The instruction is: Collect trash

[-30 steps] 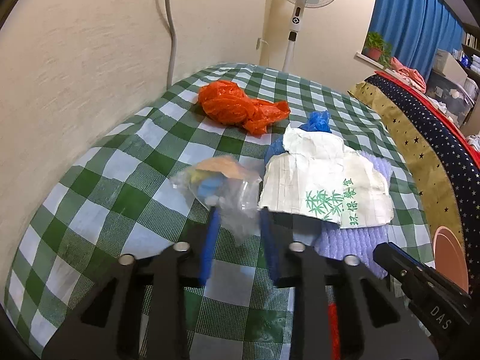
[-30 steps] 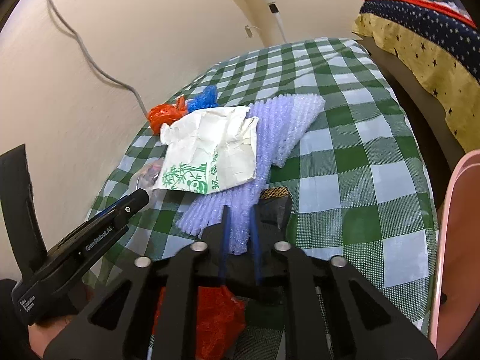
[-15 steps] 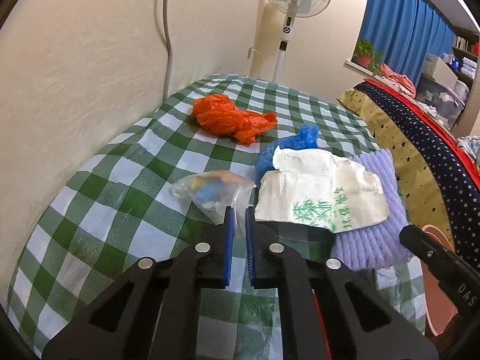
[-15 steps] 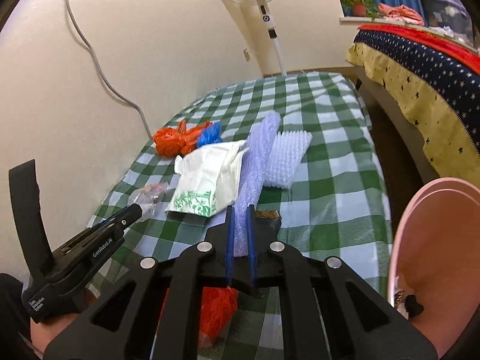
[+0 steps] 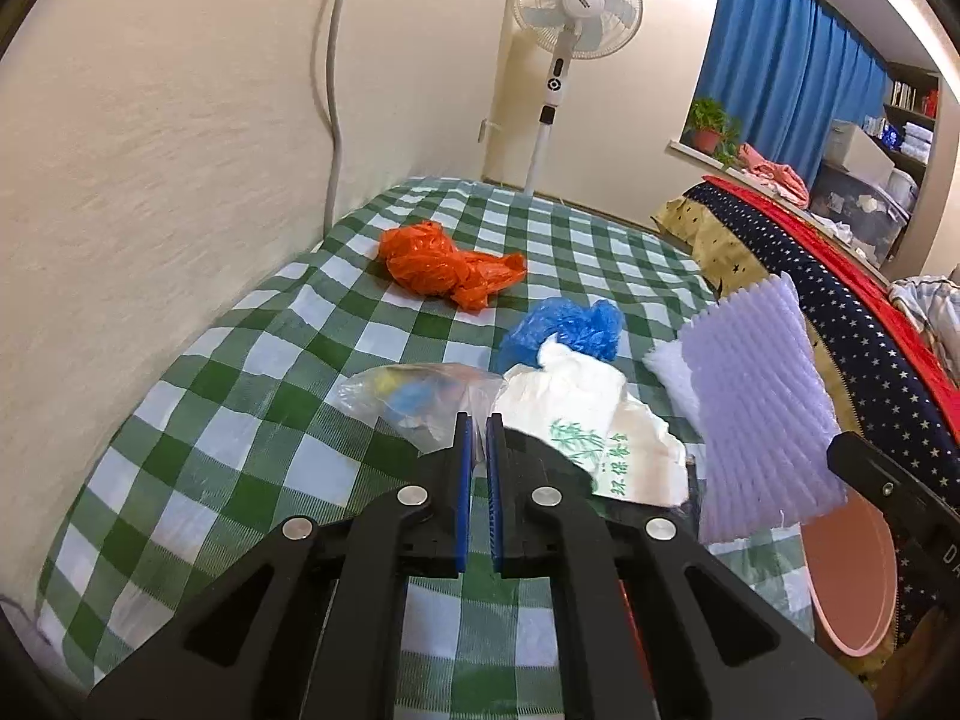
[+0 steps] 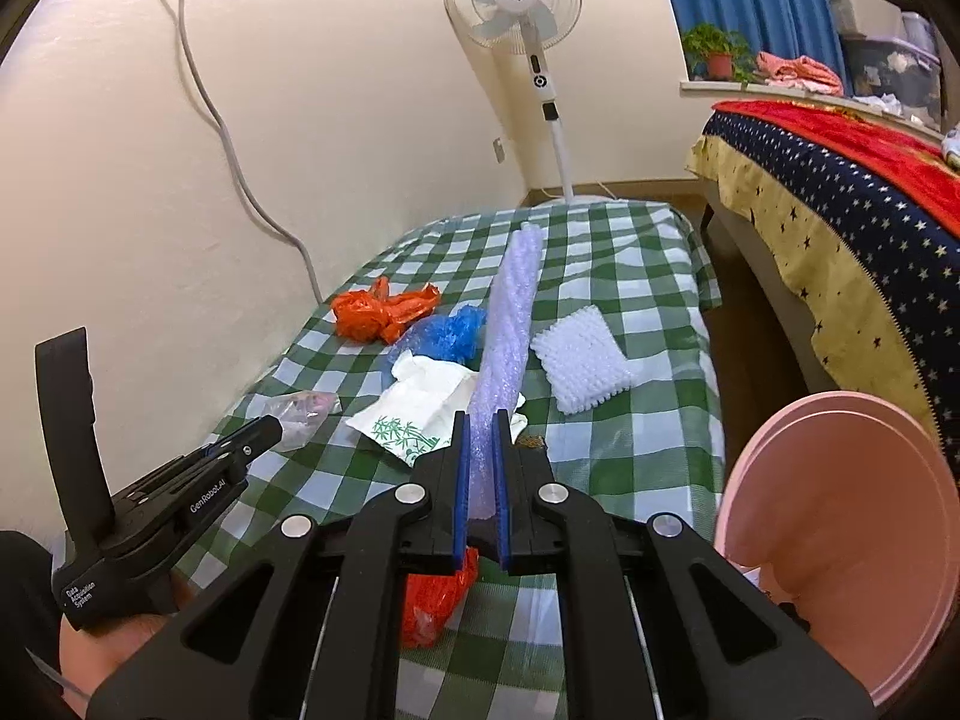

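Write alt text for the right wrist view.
The right tool is shut on a lavender bubble-wrap sheet, lifted edge-on above a green checked tablecloth. Orange bag, blue bag and printed paper bag lie behind; a pink bin stands at right.

Right gripper (image 6: 478, 420) clamped on lilac foam sheet (image 6: 509, 324)

The sheet stands edge-on above the checked bench (image 6: 654, 420); a pink bin (image 6: 840, 540) sits at right.
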### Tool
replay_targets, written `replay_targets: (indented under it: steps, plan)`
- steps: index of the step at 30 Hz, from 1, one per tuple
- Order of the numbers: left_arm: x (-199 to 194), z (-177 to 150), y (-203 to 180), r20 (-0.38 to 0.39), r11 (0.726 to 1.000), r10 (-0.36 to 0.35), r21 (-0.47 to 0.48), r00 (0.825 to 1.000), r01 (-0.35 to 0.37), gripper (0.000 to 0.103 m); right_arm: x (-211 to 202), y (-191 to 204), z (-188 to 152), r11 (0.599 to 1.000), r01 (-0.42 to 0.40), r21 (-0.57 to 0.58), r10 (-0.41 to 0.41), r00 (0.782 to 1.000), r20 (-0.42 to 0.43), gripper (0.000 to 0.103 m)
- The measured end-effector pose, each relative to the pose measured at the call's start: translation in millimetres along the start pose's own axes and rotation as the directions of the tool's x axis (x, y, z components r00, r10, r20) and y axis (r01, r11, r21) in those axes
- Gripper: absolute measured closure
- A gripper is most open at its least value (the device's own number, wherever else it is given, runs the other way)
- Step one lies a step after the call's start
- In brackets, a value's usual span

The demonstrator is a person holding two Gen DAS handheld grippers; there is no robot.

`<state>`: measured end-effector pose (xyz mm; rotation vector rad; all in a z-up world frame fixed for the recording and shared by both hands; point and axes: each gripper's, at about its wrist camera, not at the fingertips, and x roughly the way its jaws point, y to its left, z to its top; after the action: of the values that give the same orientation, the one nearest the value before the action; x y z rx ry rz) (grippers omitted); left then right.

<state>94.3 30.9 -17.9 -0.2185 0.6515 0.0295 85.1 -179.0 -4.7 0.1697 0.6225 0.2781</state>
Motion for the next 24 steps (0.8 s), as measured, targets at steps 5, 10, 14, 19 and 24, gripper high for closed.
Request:
replay_targets:
  steps: [5,10,14,19,24]
  plan:
    - [-14.6,-2.4,-4.9,0.018,1.0,-0.023,0.007,1.0,0.023,0.098,-17.6,1.7,-1.8,1.0,0.016,-0.015,-0.016,1.0,0.019,0.096]
    - [-28.6,-4.2,-9.9,0.038,0.999,-0.041,0.021,0.998,0.04,0.098,-36.7,1.9,-3.1,0.999,0.036,-0.027,-0.035,0.999,0.041,0.096]
    - [-39.5,-5.4,-14.5,0.051,0.998,-0.05,0.037,0.997,0.048,0.098,-51.3,1.1,-3.6,0.998,0.052,-0.031,-0.05,0.997,0.06,0.096]
    - [-51.3,-7.0,-20.0,0.065,0.997,-0.065,0.053,0.996,0.062,0.098,-68.8,1.1,-5.2,0.997,0.07,-0.037,-0.067,0.995,0.08,0.096]
    - [-59.7,-8.2,-25.8,0.076,0.994,-0.081,0.075,0.994,0.076,0.098,-83.9,-1.3,-4.8,0.995,0.088,-0.037,-0.084,0.991,0.1,0.096]
